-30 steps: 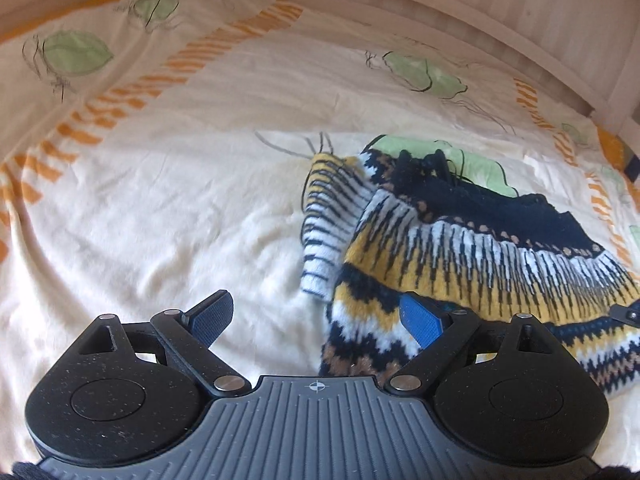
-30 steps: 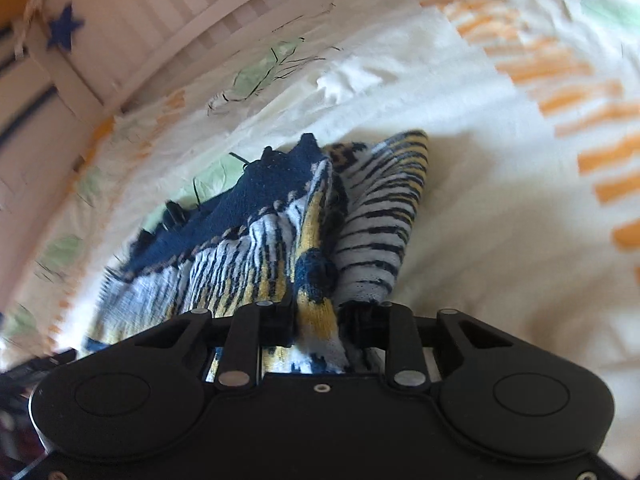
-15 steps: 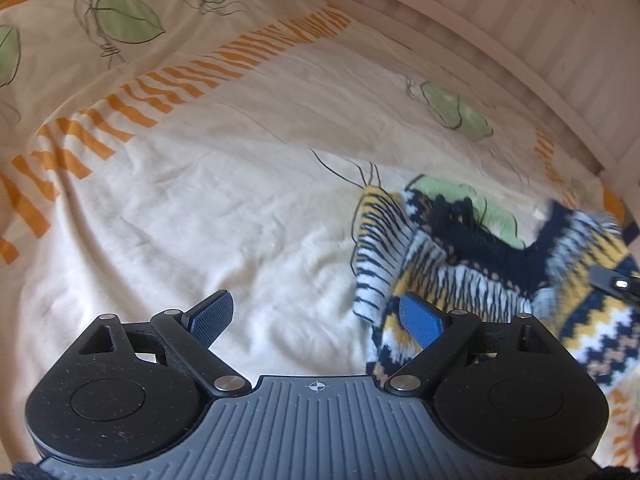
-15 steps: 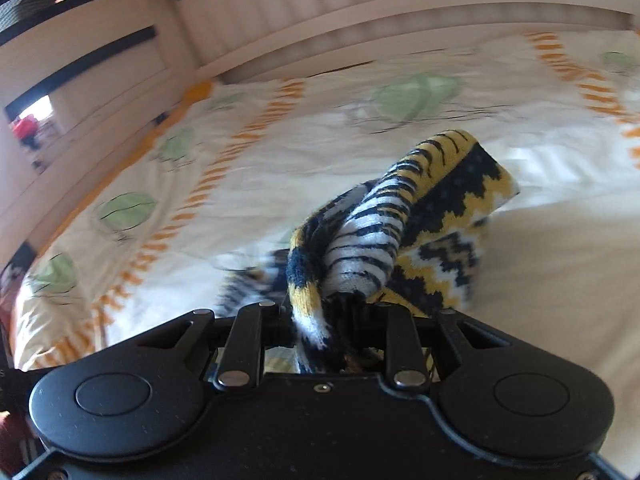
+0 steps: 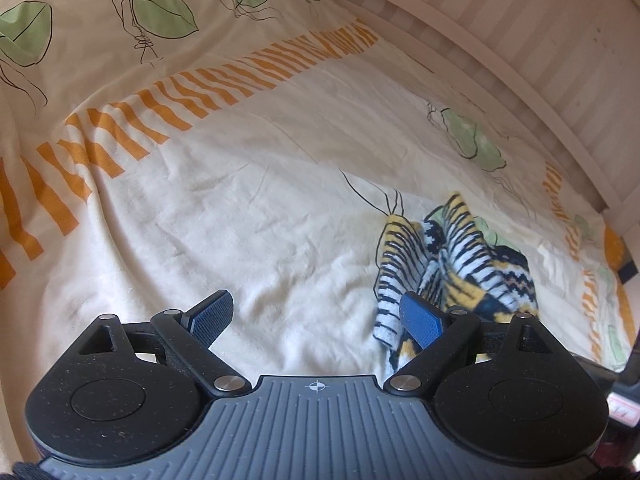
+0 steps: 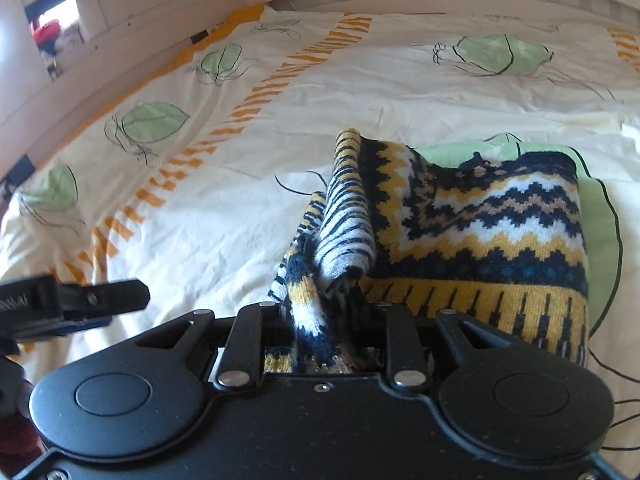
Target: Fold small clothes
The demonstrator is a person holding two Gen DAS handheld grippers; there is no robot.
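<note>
A small knitted sweater in navy, yellow and white zigzags lies folded on the bed sheet. My right gripper is shut on a bunched sleeve or edge of the sweater at its left side. In the left wrist view the sweater lies at the right, just beyond my right-hand blue pad. My left gripper is open and empty over bare sheet. It also shows in the right wrist view at the left edge.
The cream sheet has green leaf prints and orange dashed stripes. A white slatted bed frame runs along the far side and right. A wall and another rail stand at the far left in the right wrist view.
My right gripper has carried the held part of the sweater across and down, folding it over itself. The left gripper has swung left, so the sweater sits further right in its view.
</note>
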